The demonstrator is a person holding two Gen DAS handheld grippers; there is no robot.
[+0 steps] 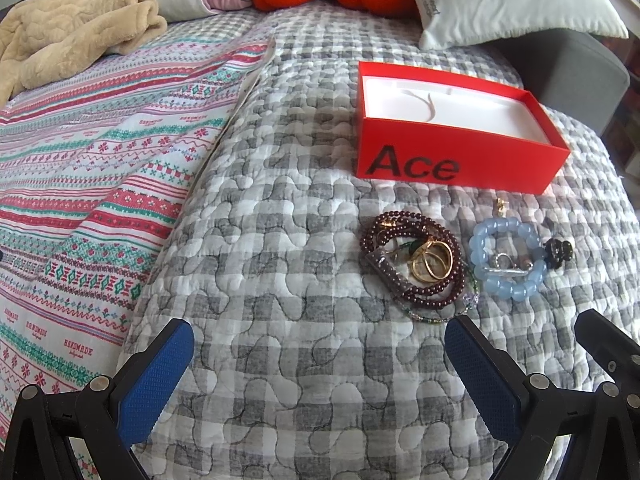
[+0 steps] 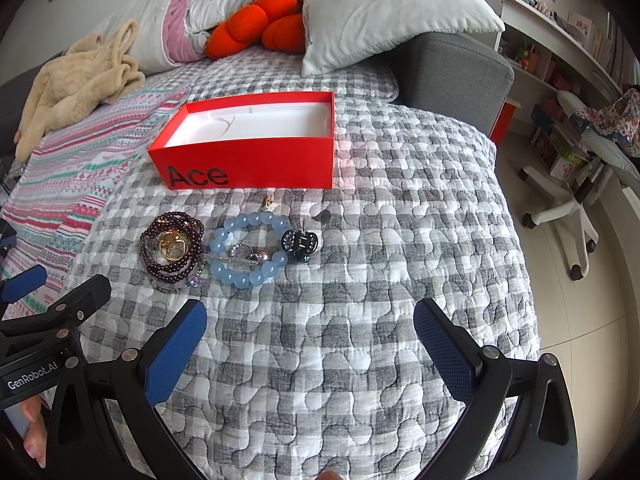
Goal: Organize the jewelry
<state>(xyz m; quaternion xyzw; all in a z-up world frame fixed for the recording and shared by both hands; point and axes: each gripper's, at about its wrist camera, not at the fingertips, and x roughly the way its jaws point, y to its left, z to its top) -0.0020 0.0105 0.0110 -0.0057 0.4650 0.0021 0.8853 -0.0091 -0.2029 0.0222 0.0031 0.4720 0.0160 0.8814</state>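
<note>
Grey-checked quilted bedspread (image 2: 320, 340) carries the tangled dark-red bead strands with gold rings (image 1: 412, 264) touching the pale-blue bead bracelet (image 2: 248, 252), at 12 o'clock from both empty, wide-spread grippers, left gripper (image 1: 320, 360) and right gripper (image 2: 310, 344); strands may drag neighbours short of the open red cardboard box (image 2: 248, 160).

Left gripper (image 1: 320, 344) jaws wide apart, empty; right gripper (image 2: 310, 326) likewise, alongside.

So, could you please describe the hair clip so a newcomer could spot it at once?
Find the red Ace box on the grey checked quilt. In front of it lies a row of jewelry; the black claw hair clip sits at the right end, touching the pale blue bead bracelet. It alone is glossy black and unbeaded.
</note>
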